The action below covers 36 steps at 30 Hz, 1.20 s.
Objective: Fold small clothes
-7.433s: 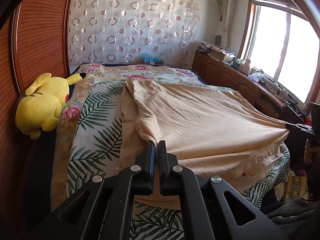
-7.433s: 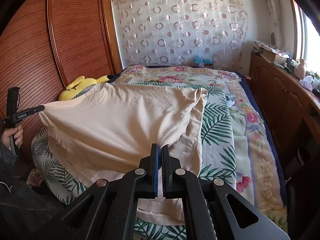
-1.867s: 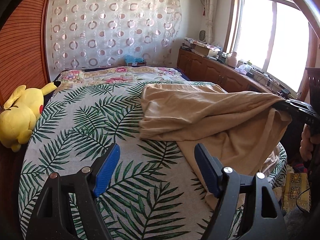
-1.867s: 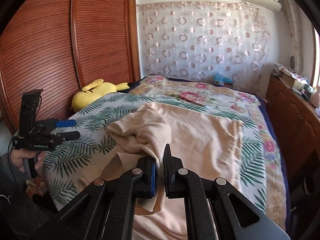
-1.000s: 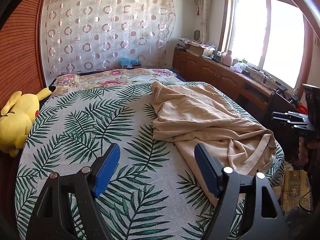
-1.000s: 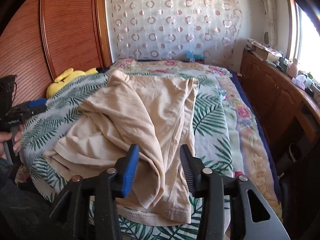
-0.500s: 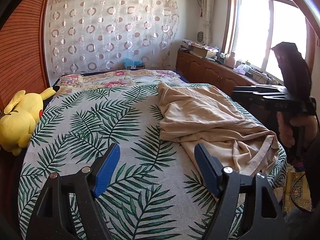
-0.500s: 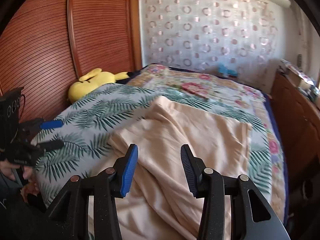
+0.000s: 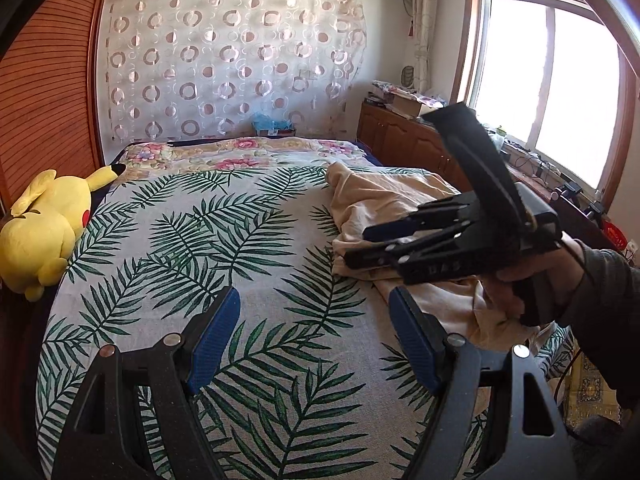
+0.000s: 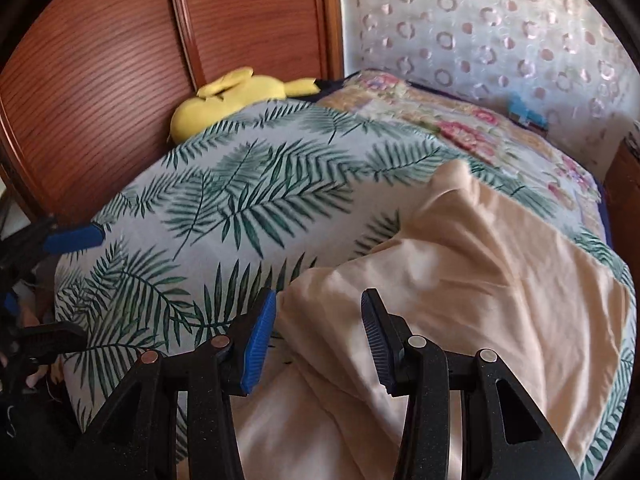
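1. A beige garment is seen lying crumpled on the bed, on the side nearest the window; part of it hangs over the near edge of the bed.
2. The left gripper is held over the leaf-print bedspread, its blue-padded fingers spread wide. Nothing is held between them, and the garment is not touched.
3. The right gripper is held just above the garment's near fold. Its fingers are parted, with cloth seen below the gap but not pinched.
4. In the left wrist view, the right gripper is seen side-on, held in a hand with a dark sleeve, pointing across the garment towards the middle of the bed.
5. In the right wrist view, the left gripper's blue finger is seen at the left edge of the frame, well apart from the garment.
6. A yellow plush toy is seen lying at the far side of the bed against the wooden wardrobe doors.
7. A floral quilt is seen at the head of the bed, under a circle-patterned curtain.
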Tool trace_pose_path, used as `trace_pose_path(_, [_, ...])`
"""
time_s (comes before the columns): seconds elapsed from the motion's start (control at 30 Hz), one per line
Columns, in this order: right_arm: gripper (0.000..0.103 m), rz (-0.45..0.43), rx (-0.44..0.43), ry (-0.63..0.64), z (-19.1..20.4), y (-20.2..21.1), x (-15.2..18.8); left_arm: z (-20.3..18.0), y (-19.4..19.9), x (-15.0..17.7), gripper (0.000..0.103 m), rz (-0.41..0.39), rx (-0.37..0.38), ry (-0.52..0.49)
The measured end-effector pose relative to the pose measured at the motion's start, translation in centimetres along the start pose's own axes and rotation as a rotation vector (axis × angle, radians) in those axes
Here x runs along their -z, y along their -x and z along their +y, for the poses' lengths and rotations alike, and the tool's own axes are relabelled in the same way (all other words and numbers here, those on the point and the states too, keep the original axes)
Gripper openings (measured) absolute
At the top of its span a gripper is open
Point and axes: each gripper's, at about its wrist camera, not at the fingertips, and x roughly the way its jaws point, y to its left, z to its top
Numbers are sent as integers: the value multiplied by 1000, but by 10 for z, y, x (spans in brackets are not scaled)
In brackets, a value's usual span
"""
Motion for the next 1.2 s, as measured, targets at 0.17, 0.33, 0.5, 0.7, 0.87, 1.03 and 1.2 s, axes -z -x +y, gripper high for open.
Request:
trace_pose_path(0.17, [46,31,15,27,1,-18,-4,2,-1,3,78,7,3,9])
trace_pose_path(0.33, [18,28,28,30,0,-24,-5,2,-2,5,78,13,8,5])
trace_pose_path(0.5, [7,-44,19,-12,-11,-1,-3,1,-4,7,77,20,10,2])
trace_pose_path(0.7, [7,-192,140,-107,-70,62,-16,-1,-6,8,78,25,19,5])
trace_pose_path(0.87, [7,-222,304,-191,-133,90,-21,-3,-10,10,78,36,25,4])
trace_pose_path(1.03, [7,-190,480,-280,-181,85,-16,-5,-13,10,78,46,28,-3])
trace_pose_path(1.2, [10,-105,579,-344,-199,58,-8,-9,-15,13,78,59,31,-14])
